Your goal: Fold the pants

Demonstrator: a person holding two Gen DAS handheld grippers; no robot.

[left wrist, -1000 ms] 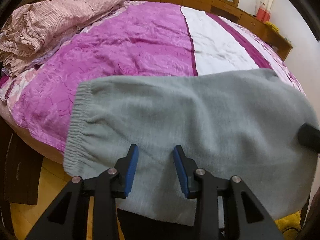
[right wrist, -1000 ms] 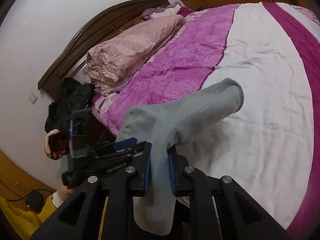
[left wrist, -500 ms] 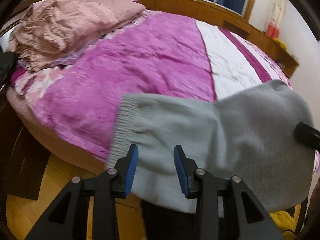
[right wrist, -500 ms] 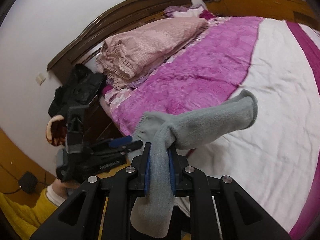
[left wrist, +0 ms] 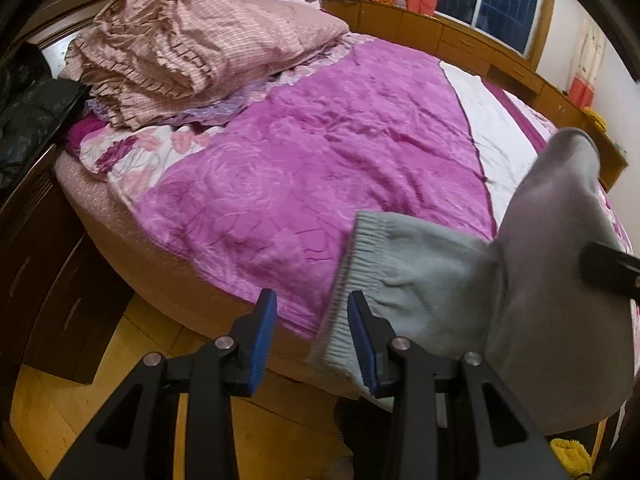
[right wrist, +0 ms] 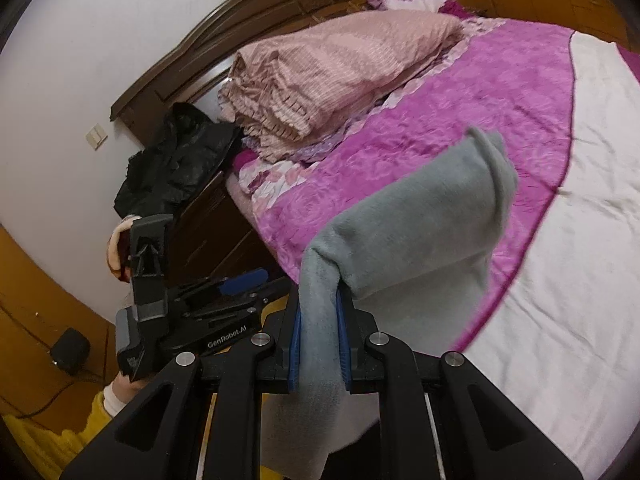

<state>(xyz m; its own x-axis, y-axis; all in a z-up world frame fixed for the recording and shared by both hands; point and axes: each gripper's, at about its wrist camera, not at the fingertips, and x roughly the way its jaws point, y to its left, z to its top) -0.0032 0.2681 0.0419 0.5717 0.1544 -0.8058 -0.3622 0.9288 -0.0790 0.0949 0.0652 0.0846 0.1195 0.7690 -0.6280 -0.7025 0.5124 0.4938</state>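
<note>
R claw (right wrist: 318, 346) clamped on grey pants (right wrist: 416, 220) above bed (right wrist: 560, 240) — L claw (left wrist: 312, 334) part-open, waistband prob. just beside it, not gripped.

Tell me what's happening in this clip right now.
A person with a gripper in each hand is working on folding grey pants at the edge of a bed. The right gripper has its jaws clamped on the fabric, and the pants hang lifted above the purple bedspread. The left gripper is open with nothing between its pads; the ribbed waistband lies just beside its right finger. A pink quilt is piled at the head of the bed.
</note>
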